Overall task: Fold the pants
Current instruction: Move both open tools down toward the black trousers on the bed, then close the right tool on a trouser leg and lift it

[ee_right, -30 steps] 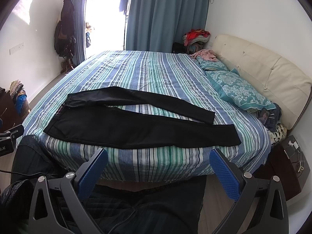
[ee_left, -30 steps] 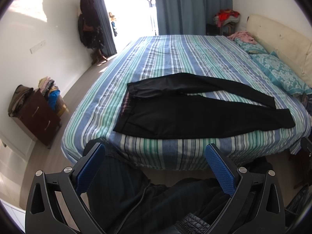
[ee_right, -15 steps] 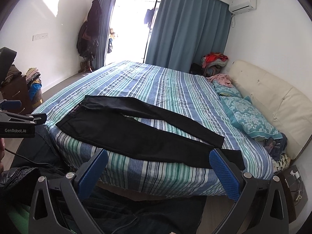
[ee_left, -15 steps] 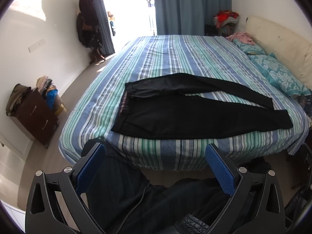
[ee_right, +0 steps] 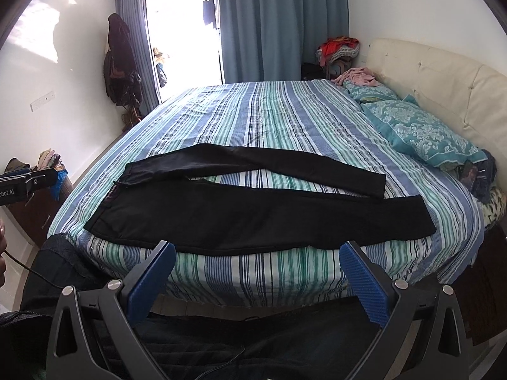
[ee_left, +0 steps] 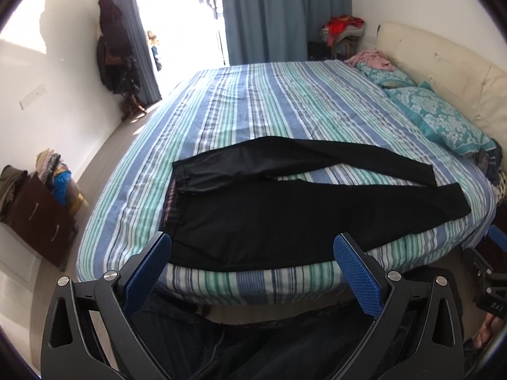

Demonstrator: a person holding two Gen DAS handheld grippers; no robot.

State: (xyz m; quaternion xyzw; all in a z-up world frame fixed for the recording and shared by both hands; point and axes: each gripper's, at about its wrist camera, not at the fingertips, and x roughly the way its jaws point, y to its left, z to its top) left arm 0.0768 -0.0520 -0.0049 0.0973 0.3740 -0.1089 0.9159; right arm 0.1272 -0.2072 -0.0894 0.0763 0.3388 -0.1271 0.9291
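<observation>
Black pants (ee_left: pixel 285 209) (ee_right: pixel 240 212) lie flat on the striped bed (ee_left: pixel 253 110) (ee_right: pixel 269 117), waistband to the left, both legs running right and splayed apart. My left gripper (ee_left: pixel 253 253) is open, held in the air just short of the bed's near edge, its blue pads framing the waist and seat area. In the right wrist view my right gripper (ee_right: pixel 256 259) is also open, in front of the near leg and the mattress side. Neither touches the fabric.
Teal pillows (ee_right: pixel 421 129) and a pink garment (ee_right: pixel 358 77) lie by the cream headboard (ee_right: pixel 443 79). A dark dresser (ee_left: pixel 35 212) stands on the left floor. A person's dark-clothed legs (ee_left: pixel 253 348) fill the space below the grippers. Curtains (ee_right: pixel 279 22) hang behind.
Both grippers have moved closer to the bed's near edge, so the pants appear larger. The right wrist view has tilted back down from the room toward the pants. The pants lie unchanged.
</observation>
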